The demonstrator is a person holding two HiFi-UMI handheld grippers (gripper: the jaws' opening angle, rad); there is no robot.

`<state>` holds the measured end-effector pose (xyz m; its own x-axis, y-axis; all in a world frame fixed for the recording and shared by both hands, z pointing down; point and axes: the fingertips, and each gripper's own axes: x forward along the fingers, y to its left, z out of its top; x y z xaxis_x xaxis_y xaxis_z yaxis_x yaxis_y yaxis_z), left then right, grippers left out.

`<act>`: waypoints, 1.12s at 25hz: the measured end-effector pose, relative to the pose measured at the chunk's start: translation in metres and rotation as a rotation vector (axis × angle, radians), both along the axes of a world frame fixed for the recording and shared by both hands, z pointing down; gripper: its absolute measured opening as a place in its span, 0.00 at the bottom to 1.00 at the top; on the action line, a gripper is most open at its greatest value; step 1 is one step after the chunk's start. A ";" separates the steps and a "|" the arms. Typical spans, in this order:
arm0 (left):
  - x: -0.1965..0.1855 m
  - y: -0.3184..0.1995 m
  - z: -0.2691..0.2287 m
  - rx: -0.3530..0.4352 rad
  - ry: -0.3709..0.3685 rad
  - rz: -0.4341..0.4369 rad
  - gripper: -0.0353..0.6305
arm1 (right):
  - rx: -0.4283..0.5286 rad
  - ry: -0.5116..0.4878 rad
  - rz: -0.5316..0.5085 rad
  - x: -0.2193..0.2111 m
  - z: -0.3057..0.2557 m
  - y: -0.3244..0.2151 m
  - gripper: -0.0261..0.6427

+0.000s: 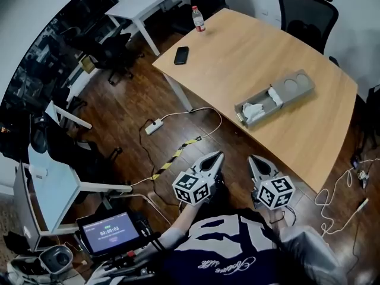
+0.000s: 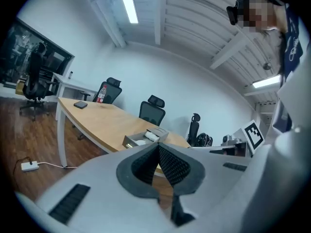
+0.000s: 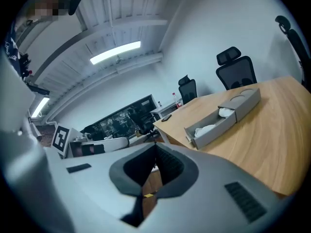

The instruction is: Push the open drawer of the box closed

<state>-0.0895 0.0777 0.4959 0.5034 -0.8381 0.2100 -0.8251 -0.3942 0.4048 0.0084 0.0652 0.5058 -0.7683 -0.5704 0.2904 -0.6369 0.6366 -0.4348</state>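
A grey box [image 1: 292,88] lies on the wooden table [image 1: 249,58], its drawer [image 1: 256,108] pulled out toward the table's near edge, with white crumpled stuff inside. The box also shows in the left gripper view [image 2: 146,137] and the right gripper view [image 3: 221,118]. Both grippers hang low in front of the person, off the table and well short of the box. My left gripper [image 1: 217,155] is shut, its jaws meeting at the tip [image 2: 158,144]. My right gripper [image 1: 253,159] is shut too [image 3: 155,146]. Neither holds anything.
A black phone [image 1: 181,55] and a bottle [image 1: 198,18] sit at the table's far end. Office chairs [image 1: 307,10] stand behind it. A power strip [image 1: 154,126] and cables lie on the wood floor, with a white desk [image 1: 148,5] beyond and a timer screen [image 1: 110,230] at lower left.
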 end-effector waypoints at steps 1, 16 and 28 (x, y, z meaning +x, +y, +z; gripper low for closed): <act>-0.008 -0.011 0.000 0.001 0.001 0.005 0.06 | 0.001 0.002 0.008 -0.007 0.000 -0.010 0.03; -0.079 -0.125 0.016 -0.058 0.046 0.144 0.06 | -0.042 0.119 0.157 -0.063 0.026 -0.110 0.03; -0.081 -0.172 0.036 -0.110 0.047 0.085 0.06 | -0.261 0.229 0.035 -0.076 0.115 -0.145 0.03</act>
<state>-0.1702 -0.0939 0.5323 0.5829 -0.7652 0.2731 -0.7699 -0.4127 0.4868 -0.0679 -0.0802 0.6211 -0.6475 -0.4791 0.5926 -0.7564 0.4989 -0.4231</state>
